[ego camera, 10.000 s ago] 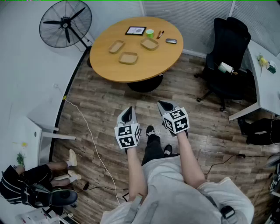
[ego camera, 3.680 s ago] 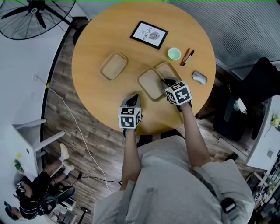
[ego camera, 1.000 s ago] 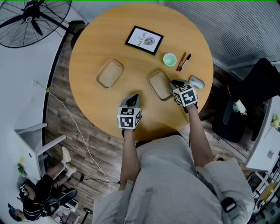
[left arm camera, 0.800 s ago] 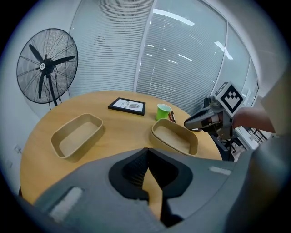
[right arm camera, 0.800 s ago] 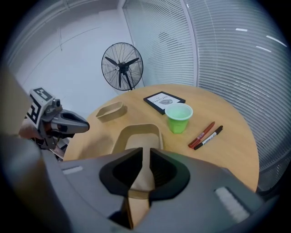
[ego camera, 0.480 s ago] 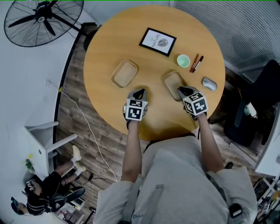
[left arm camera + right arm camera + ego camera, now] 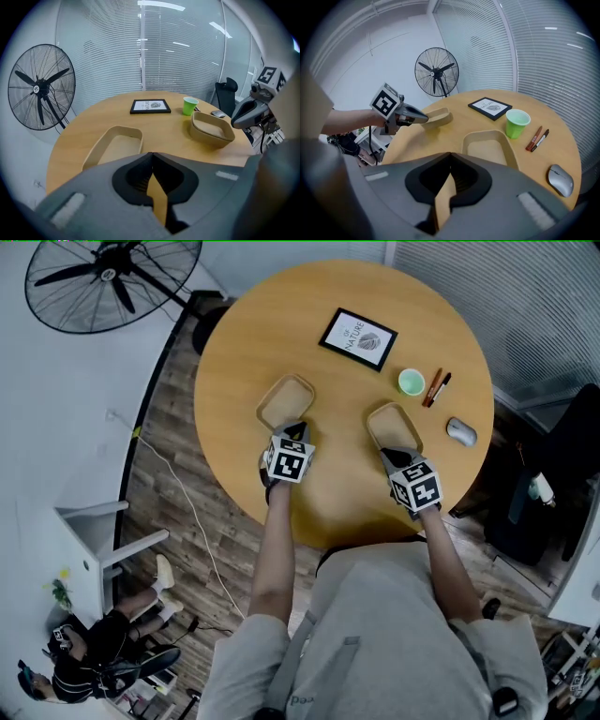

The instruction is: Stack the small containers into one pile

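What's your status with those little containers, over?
Left gripper shut, empty, by the left container. Right gripper shut, empty, by the right container. Containers apart, not yet one pile. Nothing between them.

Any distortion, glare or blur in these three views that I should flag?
Head view: evenly lit and sharp, with wide-angle bending at the edges. Left gripper view: heavy fisheye, dark corners, bright streaks of glare on the glass wall. Right gripper view: same fisheye; the fan is crisp, the nearest foreground soft.

bare table (image 7: 337, 423) between left container (image 7: 286, 401) and right container (image 7: 394, 426); cup (image 7: 411, 382), mouse (image 7: 460, 432) near latter
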A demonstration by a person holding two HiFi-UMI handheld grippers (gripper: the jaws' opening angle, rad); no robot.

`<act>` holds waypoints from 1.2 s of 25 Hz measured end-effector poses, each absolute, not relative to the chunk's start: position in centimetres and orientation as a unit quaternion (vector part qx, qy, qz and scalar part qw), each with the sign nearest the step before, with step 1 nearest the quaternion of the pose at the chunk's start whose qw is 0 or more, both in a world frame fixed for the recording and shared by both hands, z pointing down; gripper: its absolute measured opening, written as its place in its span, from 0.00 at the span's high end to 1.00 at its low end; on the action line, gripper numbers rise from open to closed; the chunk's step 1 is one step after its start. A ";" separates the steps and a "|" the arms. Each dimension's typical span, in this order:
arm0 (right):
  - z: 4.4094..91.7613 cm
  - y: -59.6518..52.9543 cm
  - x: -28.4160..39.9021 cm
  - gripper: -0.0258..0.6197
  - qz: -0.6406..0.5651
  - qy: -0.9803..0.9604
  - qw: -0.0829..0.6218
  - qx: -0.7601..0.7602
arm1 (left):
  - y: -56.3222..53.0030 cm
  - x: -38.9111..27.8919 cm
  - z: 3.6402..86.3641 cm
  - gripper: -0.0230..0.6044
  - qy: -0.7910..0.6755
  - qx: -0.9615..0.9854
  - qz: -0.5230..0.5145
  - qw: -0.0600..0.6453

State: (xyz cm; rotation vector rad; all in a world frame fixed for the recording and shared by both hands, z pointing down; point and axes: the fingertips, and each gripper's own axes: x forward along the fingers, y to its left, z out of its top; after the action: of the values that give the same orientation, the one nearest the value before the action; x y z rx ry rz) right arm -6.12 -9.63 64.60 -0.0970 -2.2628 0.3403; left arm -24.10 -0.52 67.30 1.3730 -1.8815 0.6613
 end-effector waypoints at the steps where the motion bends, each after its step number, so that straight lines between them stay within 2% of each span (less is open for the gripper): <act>1: 64.7 -9.4 -6.2 0.96 0.136 -0.900 0.413 -0.040 | -0.2 -24.6 67.6 0.96 -0.727 0.526 0.263 0.353; 4: 64.9 -9.2 -5.9 0.96 0.136 -0.898 0.416 -0.041 | 0.0 -26.2 68.2 0.95 -0.734 0.507 0.282 0.353; 6: 64.9 -9.3 -5.5 0.96 0.137 -0.897 0.418 -0.036 | -0.1 -26.9 68.4 0.90 -0.737 0.501 0.283 0.355; 13: 64.8 -9.4 -4.7 0.96 0.151 -0.897 0.416 -0.013 | -0.7 -27.8 69.9 0.83 -0.717 0.510 0.302 0.367; 23: 65.1 -10.2 -2.6 0.96 0.151 -0.893 0.424 0.011 | -1.5 -27.4 72.9 0.84 -0.682 0.528 0.334 0.381; 25: 64.9 -9.9 -2.5 0.96 0.148 -0.892 0.427 0.011 | -1.3 -27.5 73.1 0.89 -0.675 0.530 0.345 0.381; 30: 64.9 -9.6 -2.4 0.96 0.143 -0.891 0.430 0.008 | -1.5 -27.2 73.0 0.91 -0.667 0.538 0.361 0.369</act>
State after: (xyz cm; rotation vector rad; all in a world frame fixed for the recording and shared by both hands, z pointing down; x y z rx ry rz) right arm -2.36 -9.57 64.95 0.0204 -2.2241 0.3569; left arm -27.21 -1.50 73.00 1.3804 -1.7126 0.9263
